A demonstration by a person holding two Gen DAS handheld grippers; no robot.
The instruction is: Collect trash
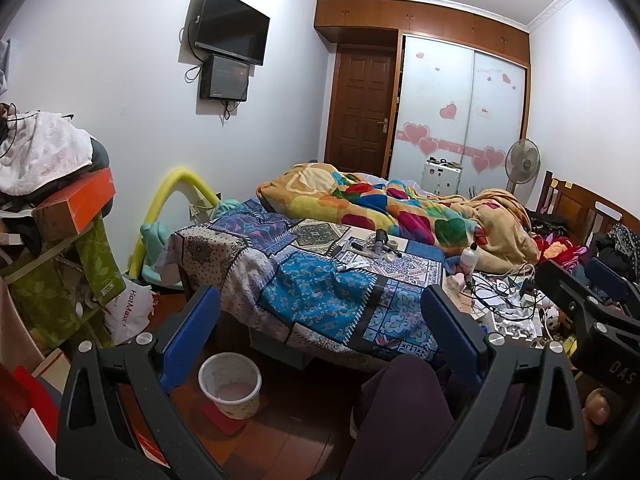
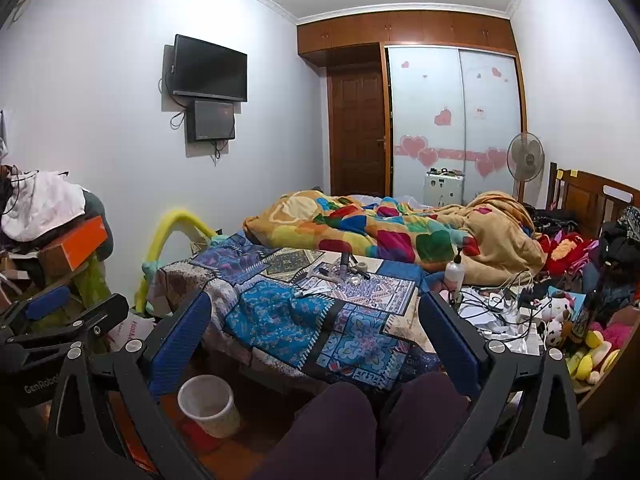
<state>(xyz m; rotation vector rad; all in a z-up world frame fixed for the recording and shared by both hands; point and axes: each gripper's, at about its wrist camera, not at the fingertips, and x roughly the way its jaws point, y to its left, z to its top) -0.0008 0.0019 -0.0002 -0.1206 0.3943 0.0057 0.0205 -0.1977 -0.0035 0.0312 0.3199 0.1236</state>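
A white waste bin stands on the wooden floor by the bed's near corner, below and left of both grippers. Small loose items, wrappers and tubes, lie on the patterned bedspread farther ahead. My left gripper is open with nothing between its blue pads. My right gripper is open and empty too. Each shows at the edge of the other's view: right gripper, left gripper. Both hang above the person's knees.
A white pump bottle and tangled cables with papers lie on the bed's right side, plush toys beyond. A colourful blanket is heaped behind. Boxes and clothes pile up at left.
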